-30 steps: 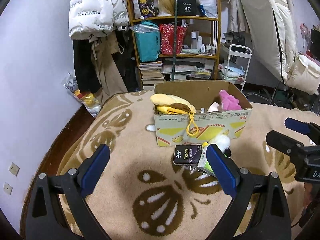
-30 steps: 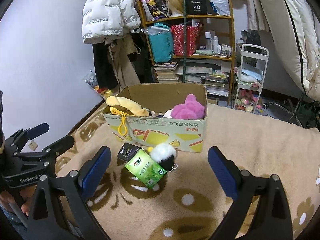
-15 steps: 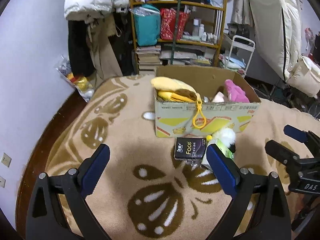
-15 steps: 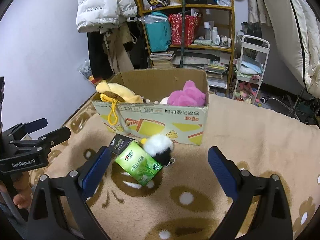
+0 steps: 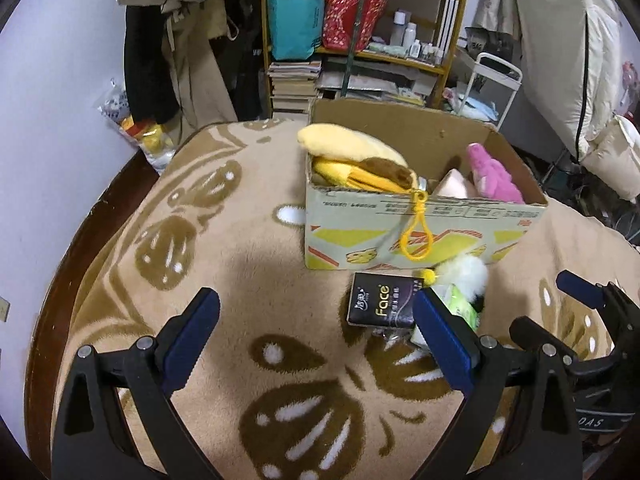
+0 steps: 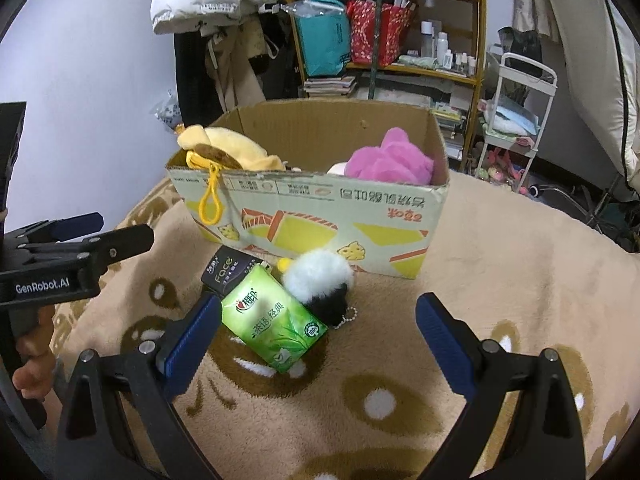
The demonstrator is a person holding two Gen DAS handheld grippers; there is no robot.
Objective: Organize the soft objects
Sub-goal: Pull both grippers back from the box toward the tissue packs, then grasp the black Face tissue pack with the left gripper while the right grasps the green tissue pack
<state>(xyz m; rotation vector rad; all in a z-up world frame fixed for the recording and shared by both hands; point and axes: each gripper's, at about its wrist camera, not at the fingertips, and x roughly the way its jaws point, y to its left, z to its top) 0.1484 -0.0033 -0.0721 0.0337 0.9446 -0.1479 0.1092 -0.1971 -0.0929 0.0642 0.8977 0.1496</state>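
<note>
Both grippers hang over the tan patterned blanket (image 6: pixel 500 240), the left gripper (image 5: pixel 316 336) and right gripper (image 6: pixel 318 334) each spread wide with nothing between the pads. Just beyond lie a green tissue pack (image 6: pixel 274 322), a black Face tissue pack (image 5: pixel 382 306) and a black-and-white pompom keychain (image 6: pixel 320 282), touching one another. Behind them stands the cardboard box (image 6: pixel 320 216), holding a yellow plush (image 5: pixel 352 156) and a pink plush (image 6: pixel 386 158).
</note>
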